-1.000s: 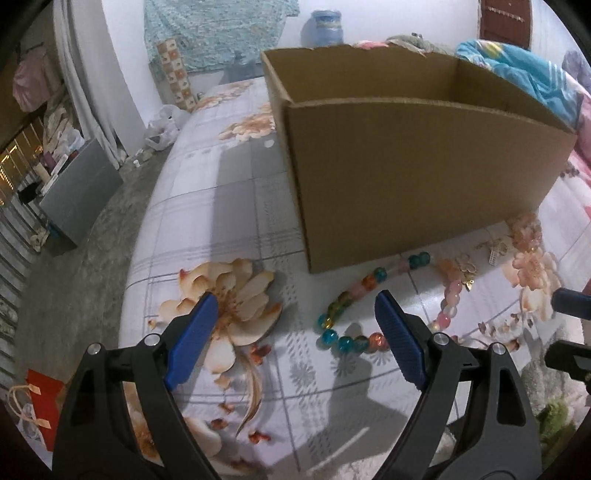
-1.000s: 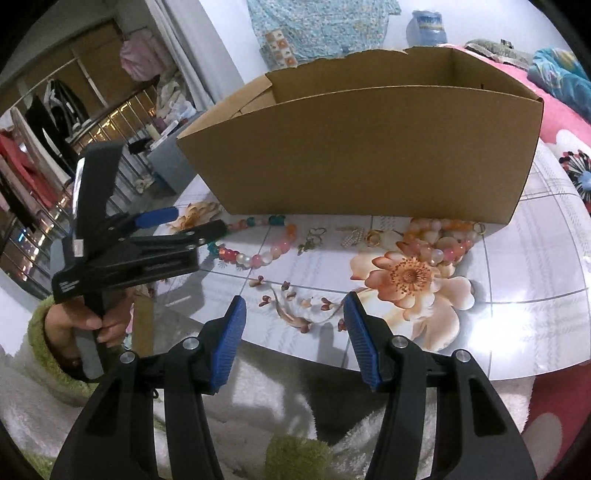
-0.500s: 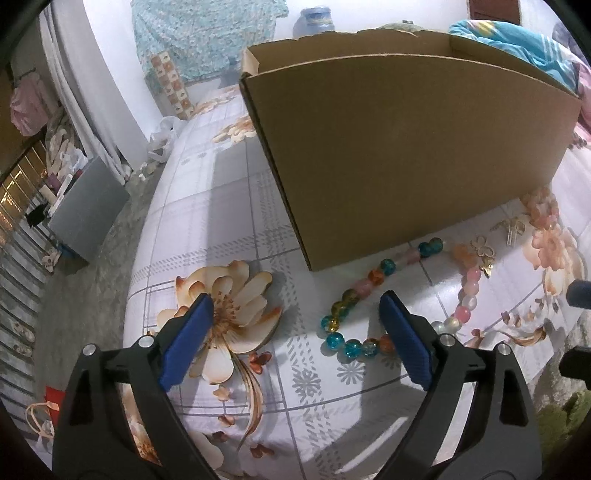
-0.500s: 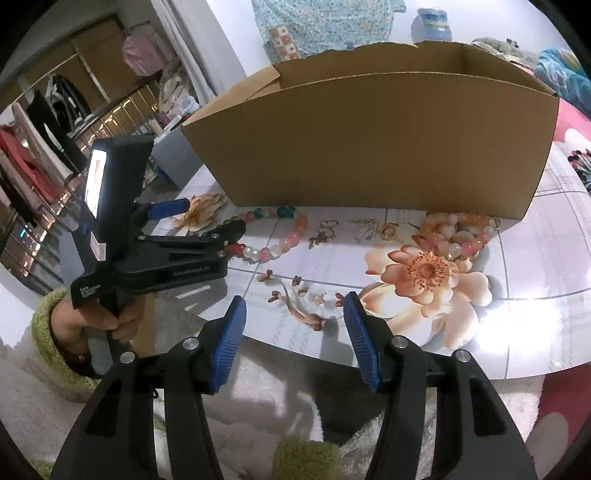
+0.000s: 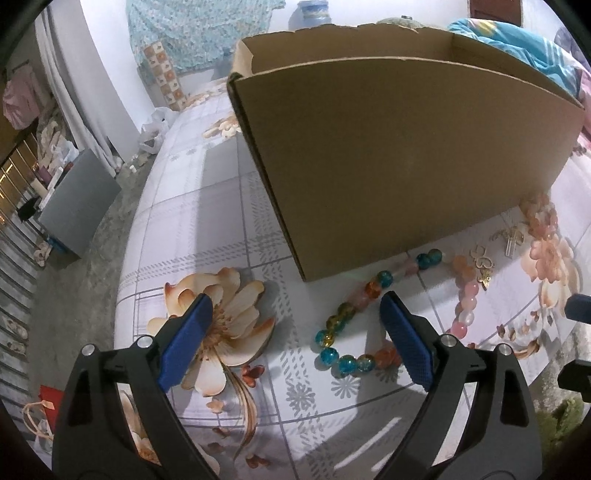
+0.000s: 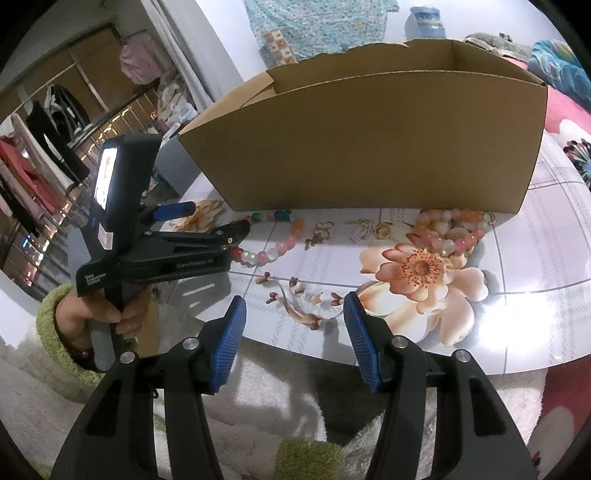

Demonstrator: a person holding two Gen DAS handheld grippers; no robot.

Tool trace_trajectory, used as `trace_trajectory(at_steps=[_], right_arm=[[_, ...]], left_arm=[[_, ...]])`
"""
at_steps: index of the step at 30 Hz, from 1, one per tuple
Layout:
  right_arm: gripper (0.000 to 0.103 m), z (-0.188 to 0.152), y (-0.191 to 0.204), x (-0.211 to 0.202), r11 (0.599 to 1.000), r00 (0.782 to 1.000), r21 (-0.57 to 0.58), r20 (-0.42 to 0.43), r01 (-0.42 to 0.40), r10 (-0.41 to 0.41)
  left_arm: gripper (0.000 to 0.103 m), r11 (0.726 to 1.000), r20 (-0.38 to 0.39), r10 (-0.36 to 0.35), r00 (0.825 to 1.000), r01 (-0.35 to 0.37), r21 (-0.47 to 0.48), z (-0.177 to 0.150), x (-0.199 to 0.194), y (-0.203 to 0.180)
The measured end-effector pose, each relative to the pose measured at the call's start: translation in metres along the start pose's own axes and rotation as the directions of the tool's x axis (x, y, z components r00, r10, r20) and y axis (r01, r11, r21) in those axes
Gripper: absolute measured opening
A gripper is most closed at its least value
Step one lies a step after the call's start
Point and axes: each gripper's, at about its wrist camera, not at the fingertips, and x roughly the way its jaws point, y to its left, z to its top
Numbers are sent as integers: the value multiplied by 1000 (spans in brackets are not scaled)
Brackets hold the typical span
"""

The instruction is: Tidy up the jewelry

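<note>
Behind the bench (image 5: 221,206) I see a white wall with a blue patterned cloth (image 5: 207,33), clothes on a rail (image 6: 33,155) to one side, and bedding with bright colours (image 5: 517,40) behind the box (image 5: 406,166). On the bench lies a glossy cover with a grey grid and big peach flowers.

As I judge it, the task is hardly begun. All the jewelry I can see lies on the cover in front of the box: the bead string (image 5: 354,325), a pink bracelet (image 6: 450,232) and some small gold pieces (image 6: 354,229). How much is inside the box, I cannot tell.

My left tool (image 5: 295,332) is wide apart and holds nothing; the beads are just beside its right finger. My right tool (image 6: 295,339) is half apart, also with nothing in it, near the edge of the bench. Everything is left to put away.
</note>
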Motion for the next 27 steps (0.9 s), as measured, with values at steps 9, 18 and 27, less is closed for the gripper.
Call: trace_trajectory(at_steps=[9, 18, 27], right_arm=[[54, 2, -3, -1, 1000, 1000, 10, 2, -6, 6], [54, 2, -3, -2, 1000, 1000, 12, 4, -8, 8], [54, 2, -2, -2, 1000, 1000, 12, 4, -8, 8]], left_arm=[[89, 1000, -10, -11, 1000, 11, -2, -4, 2, 6], [89, 1000, -15, -15, 1000, 16, 14, -12, -1, 4], [89, 999, -23, -12, 1000, 14, 48, -19, -7, 5]])
